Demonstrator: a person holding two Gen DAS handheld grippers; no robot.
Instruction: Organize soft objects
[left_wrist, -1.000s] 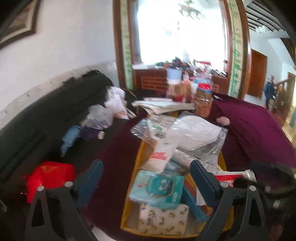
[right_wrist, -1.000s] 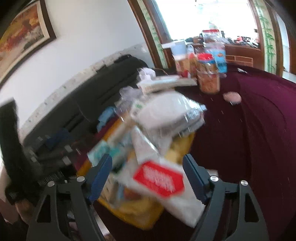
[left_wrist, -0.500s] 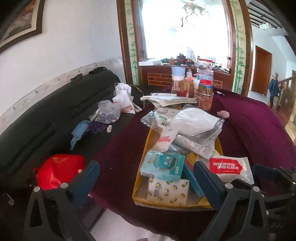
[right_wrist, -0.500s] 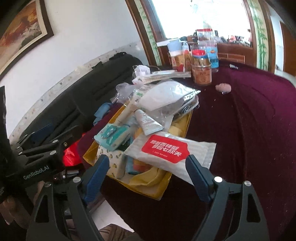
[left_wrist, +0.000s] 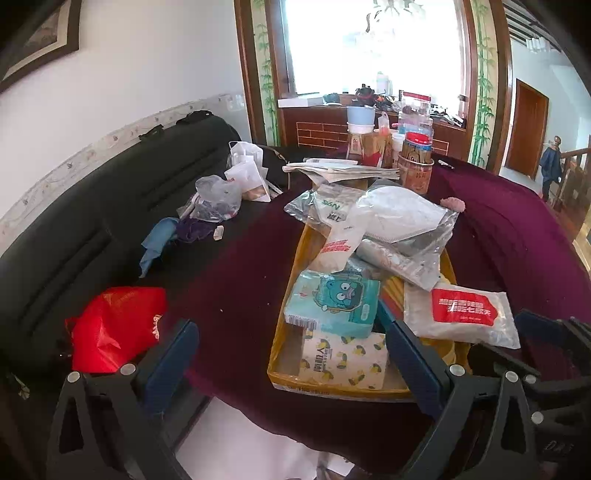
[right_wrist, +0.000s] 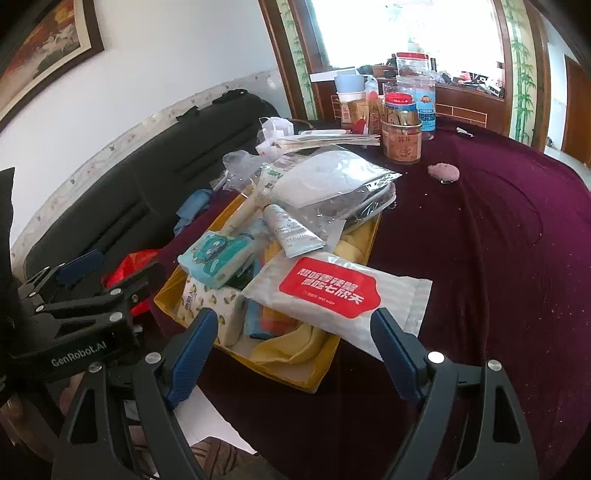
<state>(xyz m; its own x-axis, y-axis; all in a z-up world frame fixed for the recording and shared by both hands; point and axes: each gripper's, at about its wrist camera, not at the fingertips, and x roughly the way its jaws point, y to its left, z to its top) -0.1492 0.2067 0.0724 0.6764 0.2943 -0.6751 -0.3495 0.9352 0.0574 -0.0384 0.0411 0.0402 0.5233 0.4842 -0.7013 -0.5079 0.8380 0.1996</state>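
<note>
A bright window (left_wrist: 373, 44) with bamboo-painted frames lights the room, and a dark sofa (left_wrist: 92, 206) runs along the white wall to the left of my desk (right_wrist: 498, 229), which is covered in a maroon cloth. A yellow tray (right_wrist: 364, 236) sits near the desk's front edge, heaped with soft packages. At its near end lies a tissue pack with a yellow pattern (left_wrist: 343, 360), and a teal cartoon tissue pack (left_wrist: 334, 302) rests partly on top of it. A white wet-wipe pack with a red label (right_wrist: 332, 291) lies across the tray's right rim, half over the cloth. Further back, a white tube (right_wrist: 291, 230) and a clear bag holding a white mask (right_wrist: 328, 181) are piled on the tray. Beyond the tray stand jars and bottles (right_wrist: 402, 122), and a small pink fluffy thing (right_wrist: 443, 172) lies alone on the cloth. A red plastic bag (left_wrist: 114, 328) sits on the sofa.

My left hand-held gripper (left_wrist: 291, 362) hovers at the near end of the tray, jaws spread wide and holding nothing, with the patterned tissue pack between its fingers in view. My right hand-held gripper (right_wrist: 295, 350) is also spread wide and empty, hanging just in front of the wet-wipe pack without touching it.
</note>
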